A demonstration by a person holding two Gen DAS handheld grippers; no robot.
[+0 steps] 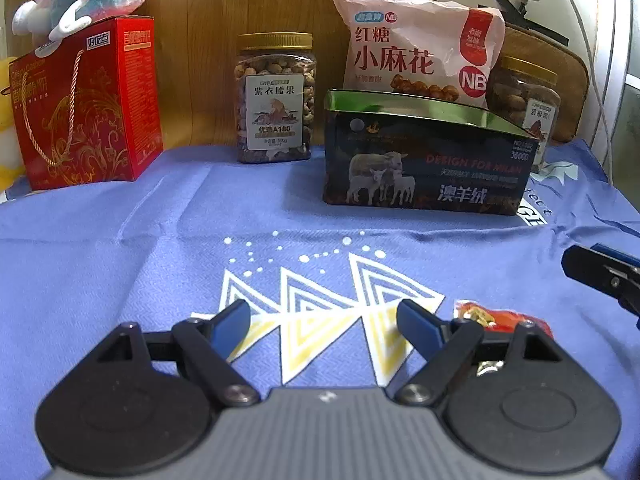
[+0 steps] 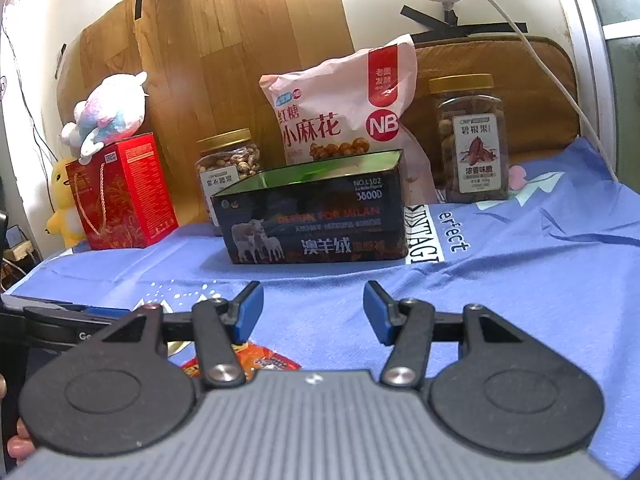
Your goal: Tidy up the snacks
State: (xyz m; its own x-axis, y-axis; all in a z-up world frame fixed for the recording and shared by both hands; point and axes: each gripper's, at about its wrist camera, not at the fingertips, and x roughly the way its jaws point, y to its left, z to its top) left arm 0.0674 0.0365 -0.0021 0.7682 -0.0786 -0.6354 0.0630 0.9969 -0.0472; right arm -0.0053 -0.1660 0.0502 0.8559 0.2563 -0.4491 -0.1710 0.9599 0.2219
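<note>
Both grippers' fingers apart, empty — red snack packet (image 1: 506, 318) flat, long axis left-right.

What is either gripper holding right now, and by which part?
Nothing. Left gripper and right gripper both stand open over the blue cloth, nothing between their pads.

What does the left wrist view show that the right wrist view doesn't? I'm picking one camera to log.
Only the left wrist view: the left gripper, open and empty, and the triangle print in full.
Only the right wrist view: the right gripper whole, open and empty, the yellow duck toy, and the pecan jar unblocked.
Both: the tin, pink bag, cashew jar, red box and a red packet near the grippers.
</note>
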